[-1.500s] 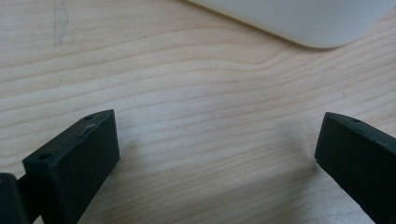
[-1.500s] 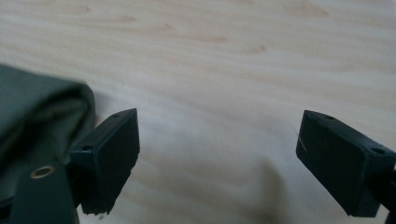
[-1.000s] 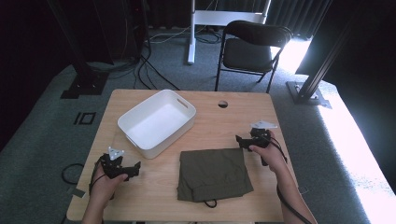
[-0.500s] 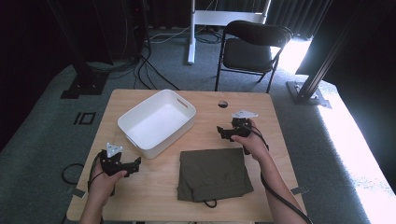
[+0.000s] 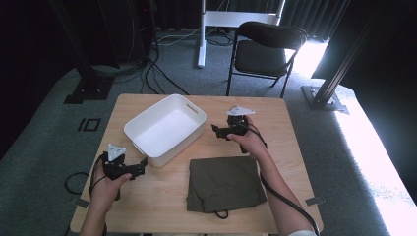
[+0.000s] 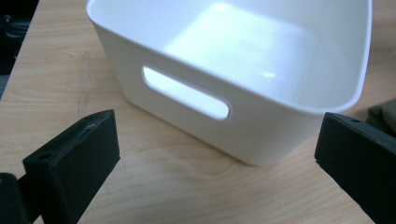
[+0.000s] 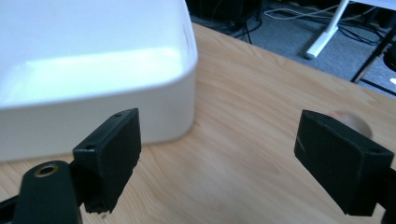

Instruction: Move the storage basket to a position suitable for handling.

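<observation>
Your high view looks forward and down over the whole surface (image 5: 162, 196); both gripper views sit close, sharing the white bin (image 5: 164, 129).

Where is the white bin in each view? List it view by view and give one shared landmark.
High view: white bin at table centre-left, beside the folded olive cloth.
Left gripper view: fills the upper middle, handle slot facing the camera.
Right gripper view: upper left, one corner showing.
Shared landmark: the wooden table.
</observation>
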The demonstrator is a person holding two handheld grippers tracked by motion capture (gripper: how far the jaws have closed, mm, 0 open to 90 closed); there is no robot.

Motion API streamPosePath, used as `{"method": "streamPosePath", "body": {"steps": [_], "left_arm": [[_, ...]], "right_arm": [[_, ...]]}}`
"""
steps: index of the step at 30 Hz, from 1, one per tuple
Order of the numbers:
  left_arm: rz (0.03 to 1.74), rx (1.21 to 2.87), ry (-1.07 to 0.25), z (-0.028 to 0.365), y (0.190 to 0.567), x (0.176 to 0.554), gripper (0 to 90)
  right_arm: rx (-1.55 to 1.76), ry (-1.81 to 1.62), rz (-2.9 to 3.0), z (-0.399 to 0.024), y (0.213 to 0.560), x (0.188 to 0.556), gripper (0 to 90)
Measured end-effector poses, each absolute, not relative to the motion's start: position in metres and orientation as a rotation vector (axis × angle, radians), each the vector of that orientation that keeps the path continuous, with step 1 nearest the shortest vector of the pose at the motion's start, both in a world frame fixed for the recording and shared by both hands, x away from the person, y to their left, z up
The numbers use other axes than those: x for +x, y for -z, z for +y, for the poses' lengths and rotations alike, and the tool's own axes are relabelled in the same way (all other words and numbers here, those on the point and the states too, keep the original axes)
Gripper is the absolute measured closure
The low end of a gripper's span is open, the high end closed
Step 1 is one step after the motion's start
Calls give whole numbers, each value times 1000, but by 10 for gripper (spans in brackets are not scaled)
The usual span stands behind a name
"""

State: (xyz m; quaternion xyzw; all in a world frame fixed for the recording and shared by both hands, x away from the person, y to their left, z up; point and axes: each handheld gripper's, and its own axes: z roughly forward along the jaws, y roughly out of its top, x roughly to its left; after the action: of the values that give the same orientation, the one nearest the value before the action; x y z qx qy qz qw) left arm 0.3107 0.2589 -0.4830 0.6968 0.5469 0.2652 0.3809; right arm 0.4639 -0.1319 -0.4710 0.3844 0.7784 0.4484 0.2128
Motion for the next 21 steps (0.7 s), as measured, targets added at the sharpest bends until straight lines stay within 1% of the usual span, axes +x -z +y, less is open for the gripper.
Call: {"method": "streamPosePath", "body": {"steps": [7, 15, 16, 17, 20, 21], "left_arm": [[1396, 1761, -689, 255, 478, 318, 11], [1401, 1728, -674, 248, 480, 328, 12], [1404, 1718, -671, 247, 482, 330, 21], [1413, 1715, -668, 246, 483, 331, 61], [1417, 1720, -661, 244, 486, 333, 65], [1421, 1713, -660, 244, 487, 334, 66]], "right_arm": [[1056, -1265, 2149, -112, 464, 480, 147], [1064, -1249, 2134, -92, 461, 500, 146], [1067, -1244, 2134, -91, 461, 502, 147], [1066, -1239, 2135, -89, 462, 505, 157], [1070, -1221, 2138, -83, 464, 511, 167], [1073, -1221, 2138, -80, 464, 513, 194]]}}
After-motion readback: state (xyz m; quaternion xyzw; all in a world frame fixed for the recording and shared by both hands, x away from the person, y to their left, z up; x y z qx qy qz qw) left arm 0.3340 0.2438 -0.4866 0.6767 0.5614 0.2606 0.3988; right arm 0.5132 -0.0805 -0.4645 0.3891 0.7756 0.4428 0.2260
